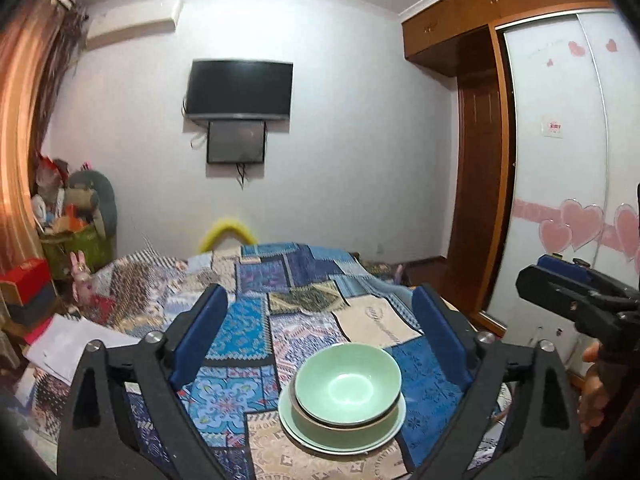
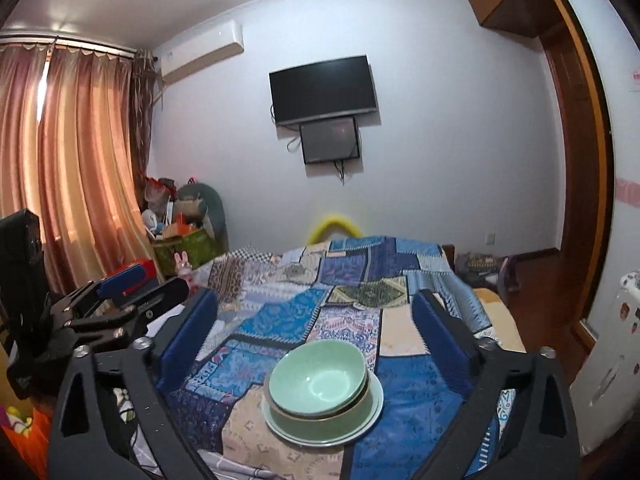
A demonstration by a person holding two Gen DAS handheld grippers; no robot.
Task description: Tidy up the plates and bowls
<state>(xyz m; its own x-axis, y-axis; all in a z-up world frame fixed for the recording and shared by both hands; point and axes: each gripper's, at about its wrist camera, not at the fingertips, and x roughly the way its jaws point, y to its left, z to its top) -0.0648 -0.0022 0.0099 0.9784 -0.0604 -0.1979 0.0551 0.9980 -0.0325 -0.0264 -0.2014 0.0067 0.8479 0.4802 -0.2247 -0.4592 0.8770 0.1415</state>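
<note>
Room: white walls are seen on all sides, with a wood-framed wardrobe [image 1: 560, 160] whose white sliding doors carry pink heart stickers at the right. Orange-pink curtains [image 2: 72, 168] are hung at the left, beneath a wall-mounted air conditioner [image 2: 202, 54].

Bed [image 1: 280, 304]: it is covered by a blue patchwork quilt of patterned squares, with beige patches toward the near end. This quilt serves as the working surface.

Television [image 1: 240, 90]: a dark screen is fixed to the far wall, with a smaller dark panel [image 1: 236, 141] mounted just below it.

Corner clutter [image 2: 184, 224]: soft toys and a green bag are piled at the left, beside the curtains; a small pink rabbit figure [image 1: 82, 276] is stood near the bed edge.

Left gripper [image 1: 320, 336]: its blue-padded fingers are spread wide above the quilt, and nothing is held between them.

Right gripper [image 2: 316, 336]: it is likewise spread wide and nothing is held; the crockery is framed between its fingers without being touched.

Plate [image 1: 312, 440]: a pale green plate is laid on the near part of the quilt.

Bowls: a green bowl [image 1: 348, 384] is nested in a brown-rimmed bowl [image 1: 320, 420], and both are stacked on the plate.
</note>
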